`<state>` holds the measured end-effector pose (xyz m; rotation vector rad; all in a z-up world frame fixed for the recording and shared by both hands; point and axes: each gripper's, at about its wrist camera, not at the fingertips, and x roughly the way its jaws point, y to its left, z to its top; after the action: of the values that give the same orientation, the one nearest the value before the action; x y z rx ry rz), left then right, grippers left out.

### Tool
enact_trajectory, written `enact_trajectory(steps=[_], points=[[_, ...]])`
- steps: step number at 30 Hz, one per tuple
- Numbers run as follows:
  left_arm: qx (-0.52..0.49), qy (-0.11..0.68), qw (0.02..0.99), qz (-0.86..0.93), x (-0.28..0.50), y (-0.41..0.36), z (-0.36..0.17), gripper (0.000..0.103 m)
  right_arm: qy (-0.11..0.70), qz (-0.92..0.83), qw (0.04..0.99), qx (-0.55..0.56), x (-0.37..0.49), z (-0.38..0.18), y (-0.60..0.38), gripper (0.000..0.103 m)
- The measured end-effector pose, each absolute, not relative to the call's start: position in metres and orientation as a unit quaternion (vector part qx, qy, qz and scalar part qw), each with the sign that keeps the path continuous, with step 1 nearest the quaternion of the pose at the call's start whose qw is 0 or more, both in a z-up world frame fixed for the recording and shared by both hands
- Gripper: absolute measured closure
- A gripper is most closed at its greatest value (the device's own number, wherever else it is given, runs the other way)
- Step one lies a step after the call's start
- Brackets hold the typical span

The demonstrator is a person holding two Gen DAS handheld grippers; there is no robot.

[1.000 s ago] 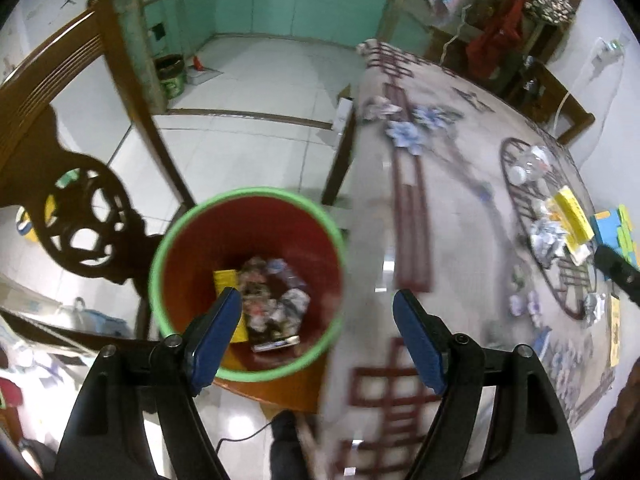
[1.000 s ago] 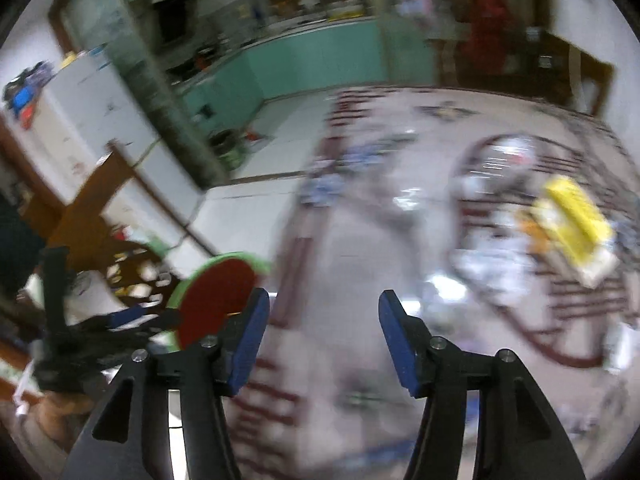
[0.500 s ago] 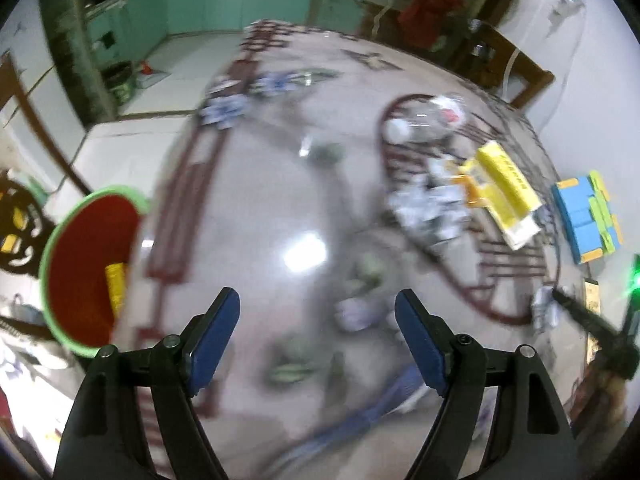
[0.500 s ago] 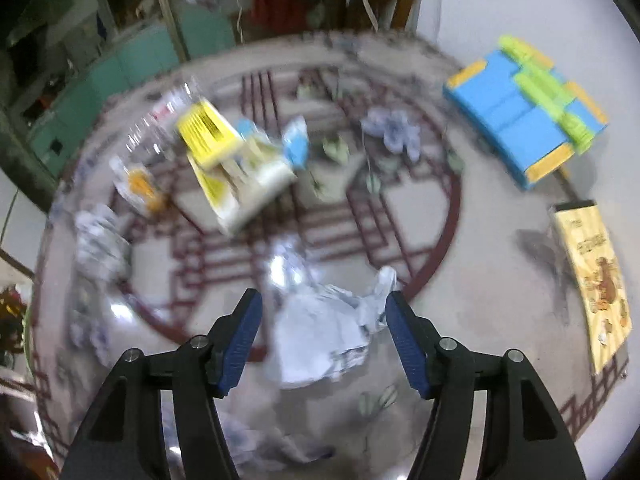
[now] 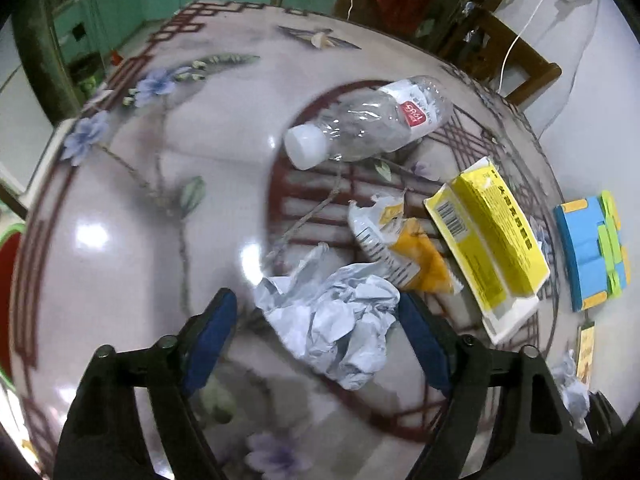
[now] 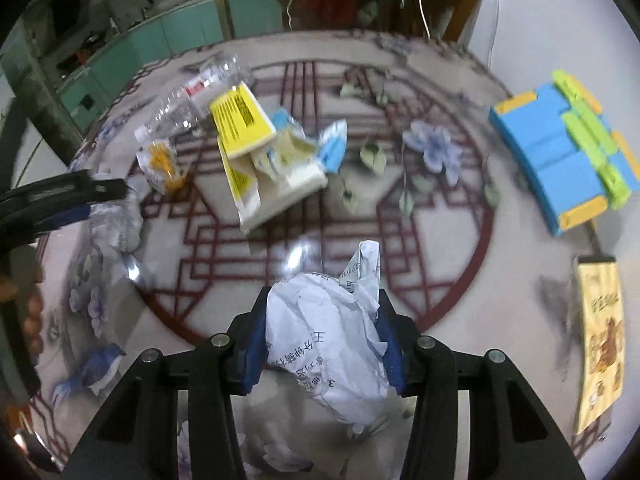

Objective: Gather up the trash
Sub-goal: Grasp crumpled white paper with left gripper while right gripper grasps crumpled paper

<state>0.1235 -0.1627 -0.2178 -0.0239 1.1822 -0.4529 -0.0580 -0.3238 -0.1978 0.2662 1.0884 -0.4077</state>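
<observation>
In the left wrist view my left gripper (image 5: 316, 330) is open, its blue pads on either side of a crumpled white paper (image 5: 332, 316) on the table, not touching. Beyond lie a clear plastic bottle (image 5: 368, 120), an orange-white wrapper (image 5: 396, 244) and a yellow box (image 5: 492, 236). In the right wrist view my right gripper (image 6: 322, 336) is shut on a crumpled printed paper ball (image 6: 328, 344). The left gripper (image 6: 60, 204) shows at the left edge there, by its paper (image 6: 116, 220).
A blue and green block set (image 6: 560, 148) sits at the table's right, a yellow booklet (image 6: 600, 336) near the right edge. The red bin with green rim (image 5: 6, 248) peeks in at the far left. A wooden chair (image 5: 504, 56) stands behind the table.
My left gripper swung from over the red bin across the table to straddle the crumpled paper. My right gripper moved to the other paper ball and closed on it.
</observation>
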Motion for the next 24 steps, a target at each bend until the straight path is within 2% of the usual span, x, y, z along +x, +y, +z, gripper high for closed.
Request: enact_trajectory(steps=[2, 6, 14, 24], points=[[-0.001, 0.556, 0.804, -0.212, 0.124, -0.168, -0.221, 0.054, 0.505, -0.194, 0.832, 0.122, -0.056, -0.190, -0.322, 0.057], [-0.009, 0.560, 0.797, -0.227, 0.124, -0.163, -0.220, 0.062, 0.496, -0.193, 0.840, 0.109, -0.052, -0.179, -0.318, 0.057], [-0.047, 0.523, 0.819, -0.232, 0.100, -0.117, -0.176, 0.063, 0.479, -0.171, 0.854, 0.108, -0.040, -0.167, -0.299, 0.057], [-0.020, 0.461, 0.867, -0.188, 0.063, -0.048, -0.134, 0.063, 0.463, -0.105, 0.876, 0.088, -0.018, -0.152, -0.235, 0.057]])
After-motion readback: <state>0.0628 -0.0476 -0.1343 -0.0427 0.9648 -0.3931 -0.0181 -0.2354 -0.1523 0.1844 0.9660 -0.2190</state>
